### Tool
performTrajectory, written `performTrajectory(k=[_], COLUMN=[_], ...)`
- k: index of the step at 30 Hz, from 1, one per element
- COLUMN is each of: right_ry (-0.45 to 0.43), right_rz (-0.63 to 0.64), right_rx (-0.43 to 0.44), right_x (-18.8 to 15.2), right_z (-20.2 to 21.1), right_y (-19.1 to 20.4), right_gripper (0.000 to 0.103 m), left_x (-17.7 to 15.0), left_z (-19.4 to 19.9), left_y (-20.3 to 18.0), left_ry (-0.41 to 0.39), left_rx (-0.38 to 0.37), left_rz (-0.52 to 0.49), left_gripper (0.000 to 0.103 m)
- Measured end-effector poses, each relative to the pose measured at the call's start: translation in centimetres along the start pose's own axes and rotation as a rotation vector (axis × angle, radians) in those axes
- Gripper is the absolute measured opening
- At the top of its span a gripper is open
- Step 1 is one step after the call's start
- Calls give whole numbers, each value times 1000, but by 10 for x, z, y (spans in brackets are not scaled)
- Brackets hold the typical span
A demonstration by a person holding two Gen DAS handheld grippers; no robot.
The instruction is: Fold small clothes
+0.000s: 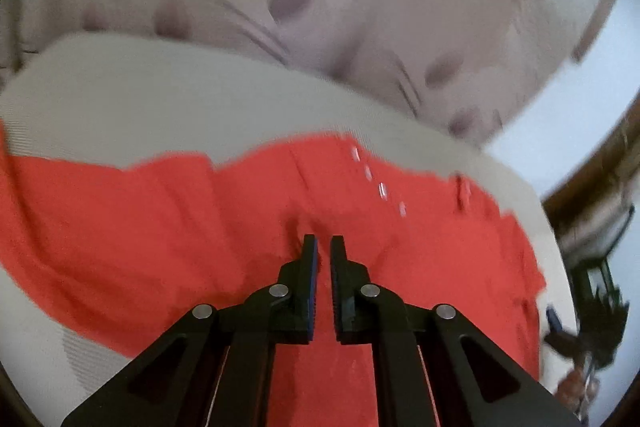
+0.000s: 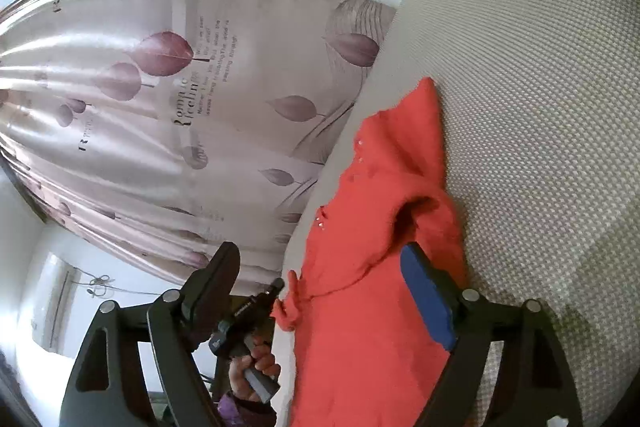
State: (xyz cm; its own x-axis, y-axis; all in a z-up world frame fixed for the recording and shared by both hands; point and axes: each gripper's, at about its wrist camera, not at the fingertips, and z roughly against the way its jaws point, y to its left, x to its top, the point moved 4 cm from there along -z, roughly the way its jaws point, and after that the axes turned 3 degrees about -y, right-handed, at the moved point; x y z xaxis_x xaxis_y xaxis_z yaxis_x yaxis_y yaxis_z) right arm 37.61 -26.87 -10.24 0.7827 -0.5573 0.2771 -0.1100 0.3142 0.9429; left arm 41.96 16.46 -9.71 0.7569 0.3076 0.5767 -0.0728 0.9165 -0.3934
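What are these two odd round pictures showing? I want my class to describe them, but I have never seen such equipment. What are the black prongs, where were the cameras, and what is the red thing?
No robot here: a person holds a two-finger gripper in each hand, each carrying a wide-angle camera that looks along its fingers. That is why both pictures are round and bent.

The left camera shows the left gripper, its fingers nearly together over a red garment with small pale buttons. Whether it pinches cloth cannot be told.

The right camera shows the right gripper wide open, holding nothing. The garment lies on a beige textured surface. Behind hangs a leaf-patterned curtain. Low down, the person's hand grips the other tool's handle.
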Motion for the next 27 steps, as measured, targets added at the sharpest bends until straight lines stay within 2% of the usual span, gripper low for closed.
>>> performTrajectory(k=[1, 3, 4, 9, 11, 12, 13, 16, 18, 21, 24, 27], right_ry=[5, 11, 15, 20, 23, 24, 24, 24, 26, 27, 21, 28], right_rz=[4, 4, 2, 12, 15, 18, 21, 20, 20, 11, -24, -55], right_rx=[2, 2, 1, -1, -2, -2, -3, -6, -2, 20, 60, 92], right_x=[-2, -4, -6, -8, -9, -9, -10, -9, -8, -7, -5, -6], right_z=[0, -1, -2, -2, -2, -2, -2, -1, -1, 0, -2, -8], right_y=[1, 0, -1, -4, -4, -3, -3, -3, -2, -2, -2, -1], right_gripper=[86, 87, 87, 88, 88, 88, 88, 88, 88, 90, 94, 95], left_x=[-2, -6, -7, -5, -6, -6, -5, 0, 6, 13, 14, 10], left_z=[-5, -13, -16, -24, -29, -31, -33, -27, -8, 15, 28, 28], left_y=[-1, -3, -4, -6, -10, -12, -13, -9, -10, -7, -5, -2], left_ry=[34, 78, 86, 61, 55, 49, 52, 16, -58, -119, -137, -142], left_rx=[7, 1, -8, -23, -31, -24, -6, -22, -3, -5, -8, 28], left_rz=[-15, -34, -35, -33, -55, -66, -74, -25, -23, -5, 0, -5], left_gripper=[20, 53, 57, 57, 53, 29, 11, 9, 9, 9, 9, 9])
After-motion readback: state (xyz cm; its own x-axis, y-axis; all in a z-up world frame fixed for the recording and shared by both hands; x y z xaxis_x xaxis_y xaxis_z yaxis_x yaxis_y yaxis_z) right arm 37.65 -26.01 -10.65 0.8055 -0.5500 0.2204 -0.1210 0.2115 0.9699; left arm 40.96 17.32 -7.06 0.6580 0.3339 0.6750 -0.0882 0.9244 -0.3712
